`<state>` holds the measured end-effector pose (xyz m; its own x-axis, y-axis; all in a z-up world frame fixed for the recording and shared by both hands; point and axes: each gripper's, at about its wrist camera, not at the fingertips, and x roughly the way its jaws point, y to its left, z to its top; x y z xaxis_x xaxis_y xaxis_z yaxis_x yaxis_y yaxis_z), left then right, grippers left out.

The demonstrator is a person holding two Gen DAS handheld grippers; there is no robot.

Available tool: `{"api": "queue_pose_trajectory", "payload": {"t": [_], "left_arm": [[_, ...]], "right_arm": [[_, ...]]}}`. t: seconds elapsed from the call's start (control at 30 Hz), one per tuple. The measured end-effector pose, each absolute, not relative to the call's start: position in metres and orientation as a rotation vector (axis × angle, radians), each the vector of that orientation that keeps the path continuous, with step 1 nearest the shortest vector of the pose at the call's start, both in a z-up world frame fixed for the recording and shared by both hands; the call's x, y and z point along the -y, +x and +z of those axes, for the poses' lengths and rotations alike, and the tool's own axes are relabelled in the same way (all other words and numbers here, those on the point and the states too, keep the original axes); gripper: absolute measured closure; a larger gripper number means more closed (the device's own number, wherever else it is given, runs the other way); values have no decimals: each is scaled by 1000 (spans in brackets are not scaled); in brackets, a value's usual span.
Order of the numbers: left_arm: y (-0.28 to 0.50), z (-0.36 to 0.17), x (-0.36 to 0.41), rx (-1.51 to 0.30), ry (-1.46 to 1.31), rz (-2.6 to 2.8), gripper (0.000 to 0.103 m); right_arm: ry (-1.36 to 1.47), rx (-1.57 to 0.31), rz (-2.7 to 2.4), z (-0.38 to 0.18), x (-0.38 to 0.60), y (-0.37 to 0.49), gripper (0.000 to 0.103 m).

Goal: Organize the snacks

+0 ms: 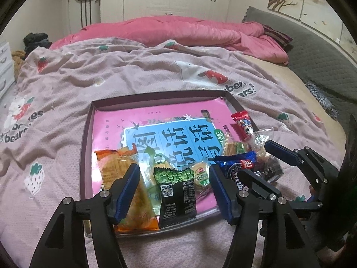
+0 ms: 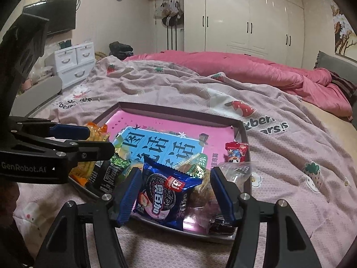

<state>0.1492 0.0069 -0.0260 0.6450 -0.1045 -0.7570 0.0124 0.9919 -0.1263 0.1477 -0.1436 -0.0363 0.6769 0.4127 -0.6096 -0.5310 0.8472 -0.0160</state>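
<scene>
Snacks sit bunched along the near edge of the shallow box tray [image 1: 86,134], which lies on the strawberry-print blanket [image 1: 67,78] and is lined with a pink printed sheet [image 1: 111,120]. The far half of the tray is bare. I judge the tray to be the collecting place, but whether this heap is waiting to be spread out or has already been gathered in, the views do not settle.

Left tongs [image 1: 173,192]: jaws wide apart, holding nothing. They hover over the tray's near edge, straddling the green-pea packet [image 1: 176,189]. The orange wafer packet [image 1: 125,178] lies partly under the left finger, and a small round biscuit pack [image 1: 200,175] just inside the right one.

Right tongs [image 2: 173,195]: also spread, nothing clamped. The blue Oreo packet [image 2: 162,192] lies between the fingers, propped on the pile. I cannot tell whether either pad touches it.

The red candy packet [image 2: 237,151] lies against the tray's right wall, and a clear wrapped snack [image 2: 236,170] sits beside it.

Both tongs are close together, side by side.
</scene>
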Motion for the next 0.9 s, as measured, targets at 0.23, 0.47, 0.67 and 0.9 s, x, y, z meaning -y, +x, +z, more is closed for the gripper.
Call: {"api": "queue_pose_trajectory", "payload": {"t": [0.23,0.47,0.67,0.9], "left_arm": [[141,-15,-9,-846,-116,-50,32],[122,-3,-8,-828,-117,-39,26],[98,-1,-7,-846,-113,-26,26],[72,-3,-9,-863,-118,-6,26]], "right_arm": [[-147,-605,527,-23,154,141,34],[-89,-615,499,-10,166,126,28],[-62,-644,460,-5,170,110,24],[-69,-679,434,-3,171,88,18]]}}
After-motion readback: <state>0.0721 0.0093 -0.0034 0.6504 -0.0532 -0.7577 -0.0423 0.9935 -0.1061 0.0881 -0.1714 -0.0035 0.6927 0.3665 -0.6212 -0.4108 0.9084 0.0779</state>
